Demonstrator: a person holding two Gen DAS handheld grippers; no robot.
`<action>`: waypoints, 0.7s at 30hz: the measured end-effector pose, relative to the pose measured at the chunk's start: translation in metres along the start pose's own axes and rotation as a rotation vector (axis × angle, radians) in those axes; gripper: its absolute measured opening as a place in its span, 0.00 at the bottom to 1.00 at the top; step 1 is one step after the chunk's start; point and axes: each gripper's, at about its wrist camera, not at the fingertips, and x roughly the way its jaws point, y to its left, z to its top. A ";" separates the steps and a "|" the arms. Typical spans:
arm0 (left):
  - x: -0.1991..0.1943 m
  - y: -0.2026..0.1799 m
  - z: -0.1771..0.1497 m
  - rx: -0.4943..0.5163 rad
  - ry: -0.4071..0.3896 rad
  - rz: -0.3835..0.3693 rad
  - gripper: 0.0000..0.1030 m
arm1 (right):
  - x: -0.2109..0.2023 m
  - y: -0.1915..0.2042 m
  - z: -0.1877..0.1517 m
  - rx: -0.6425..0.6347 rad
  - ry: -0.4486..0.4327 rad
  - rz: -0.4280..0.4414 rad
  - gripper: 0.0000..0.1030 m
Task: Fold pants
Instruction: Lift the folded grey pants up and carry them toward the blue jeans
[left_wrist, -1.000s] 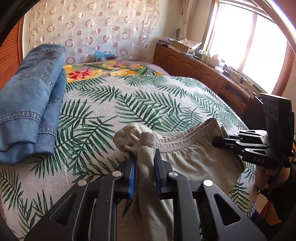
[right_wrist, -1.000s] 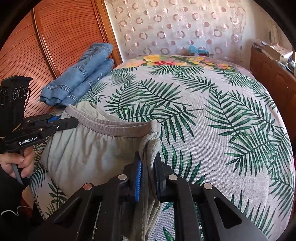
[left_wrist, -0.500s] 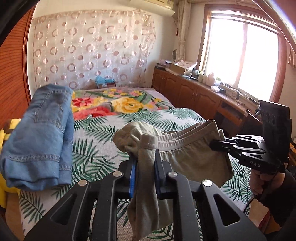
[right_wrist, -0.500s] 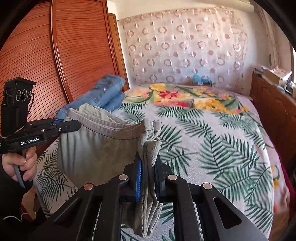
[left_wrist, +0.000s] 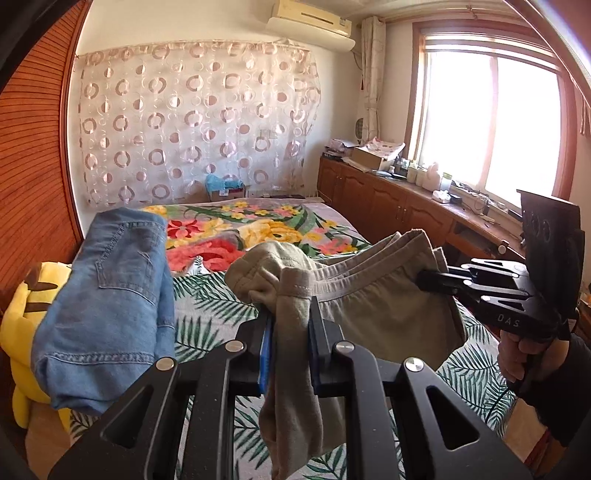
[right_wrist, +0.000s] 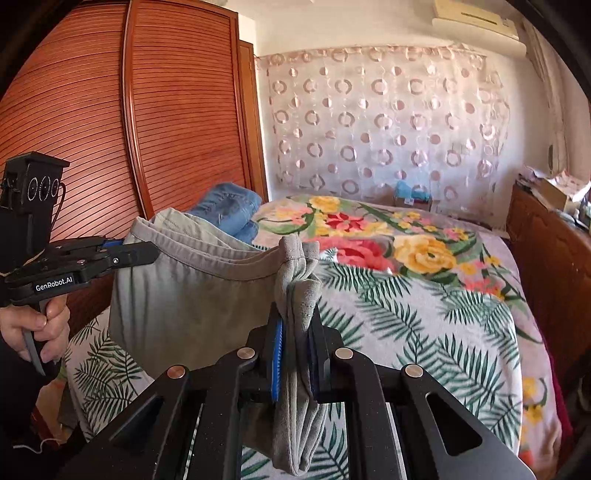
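Note:
The grey-olive pants hang in the air above the bed, held by the waistband between both grippers. My left gripper is shut on one bunched waistband end; it also shows in the right wrist view. My right gripper is shut on the other waistband end; it also shows in the left wrist view. The pants drape down between them, their lower part hidden behind the gripper bodies.
The bed has a palm-leaf and flower cover. Folded blue jeans lie at its left edge, over a yellow plush toy. A wooden wardrobe stands left; a wooden cabinet runs under the window on the right.
Both grippers have risen, lifting the pants off the bed cover. The waistband stays stretched between them and both grips are unchanged.

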 end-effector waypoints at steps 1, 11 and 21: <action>0.000 0.003 0.001 -0.002 -0.002 0.006 0.17 | 0.002 0.001 0.003 -0.010 -0.004 0.002 0.11; 0.000 0.037 0.015 -0.034 -0.015 0.070 0.17 | 0.049 0.000 0.032 -0.074 -0.004 0.048 0.11; 0.007 0.071 0.033 -0.048 -0.020 0.123 0.17 | 0.092 -0.009 0.065 -0.112 -0.005 0.082 0.11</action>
